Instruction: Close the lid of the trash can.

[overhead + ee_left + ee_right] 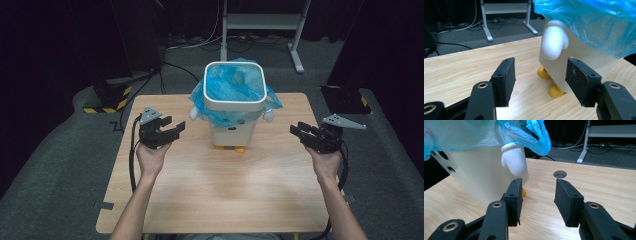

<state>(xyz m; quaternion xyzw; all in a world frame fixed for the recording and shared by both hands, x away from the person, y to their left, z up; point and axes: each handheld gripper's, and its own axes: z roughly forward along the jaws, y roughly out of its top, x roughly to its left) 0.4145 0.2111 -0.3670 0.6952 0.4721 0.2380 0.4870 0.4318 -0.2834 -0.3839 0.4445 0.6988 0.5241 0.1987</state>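
A cream bin [233, 102] shaped like a small figure, with white stub arms and yellow feet, stands at the back middle of the wooden table [215, 175]. A blue plastic bag [232, 82] lines it and drapes over the rim. My left gripper [173, 128] hovers to the bin's left, open and empty, its jaws pointing at the bin. In the left gripper view the bin's white arm [554, 42] and yellow feet [550, 83] lie just beyond the gripper [540, 80]. My right gripper [298, 132] hovers to the bin's right, open and empty. The right gripper view shows that gripper [537, 201] near the bin's other white arm [514, 161].
A round cable hole [560, 174] sits in the tabletop near the far edge. Beyond the table stand a grey metal frame [260, 25], floor cables and black stands with yellow-striped bases [107, 97]. Bare wood stretches in front of the bin.
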